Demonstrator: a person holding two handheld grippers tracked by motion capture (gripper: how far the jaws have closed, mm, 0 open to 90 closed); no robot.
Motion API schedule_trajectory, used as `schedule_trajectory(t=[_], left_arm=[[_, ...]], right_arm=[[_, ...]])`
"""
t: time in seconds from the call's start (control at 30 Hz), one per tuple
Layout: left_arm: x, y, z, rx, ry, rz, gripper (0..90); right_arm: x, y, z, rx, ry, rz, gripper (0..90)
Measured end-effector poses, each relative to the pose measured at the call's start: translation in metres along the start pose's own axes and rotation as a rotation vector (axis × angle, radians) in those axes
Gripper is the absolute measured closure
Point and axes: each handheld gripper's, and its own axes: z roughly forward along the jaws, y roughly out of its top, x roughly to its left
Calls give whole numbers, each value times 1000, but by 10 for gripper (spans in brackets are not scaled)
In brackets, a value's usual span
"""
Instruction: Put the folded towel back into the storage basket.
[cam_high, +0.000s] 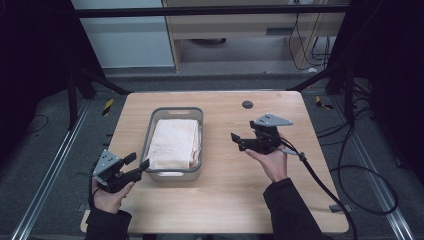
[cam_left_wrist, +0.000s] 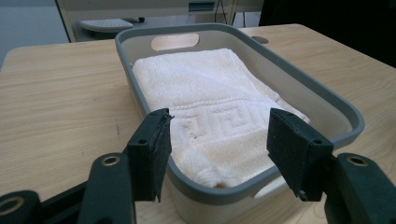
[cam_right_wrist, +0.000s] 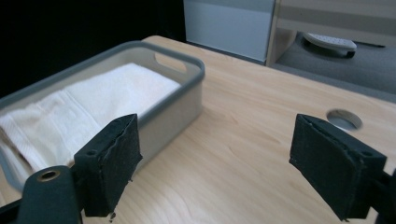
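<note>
A light wooden table (cam_high: 225, 200) stands on a grey floor and carries a grey plastic basket (cam_high: 199, 145) with a folded white towel with a woven key pattern (cam_high: 174, 142) lying inside it. The left gripper (cam_high: 137, 164) sits just beside the basket's near left corner, jaws apart and empty. The right gripper (cam_high: 237, 140) hangs over bare tabletop right of the basket, jaws wide apart, holding nothing

High view looks down from above; both gripper views, close and low, share the bin (cam_left_wrist: 243, 51).
</note>
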Motion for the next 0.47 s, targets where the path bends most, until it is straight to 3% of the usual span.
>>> schedule_trajectory(t=[0.47], left_arm=[[10,-25,-10,42,3,15,387]], right_arm=[[-44,-80,-54,72,-96,64,183]])
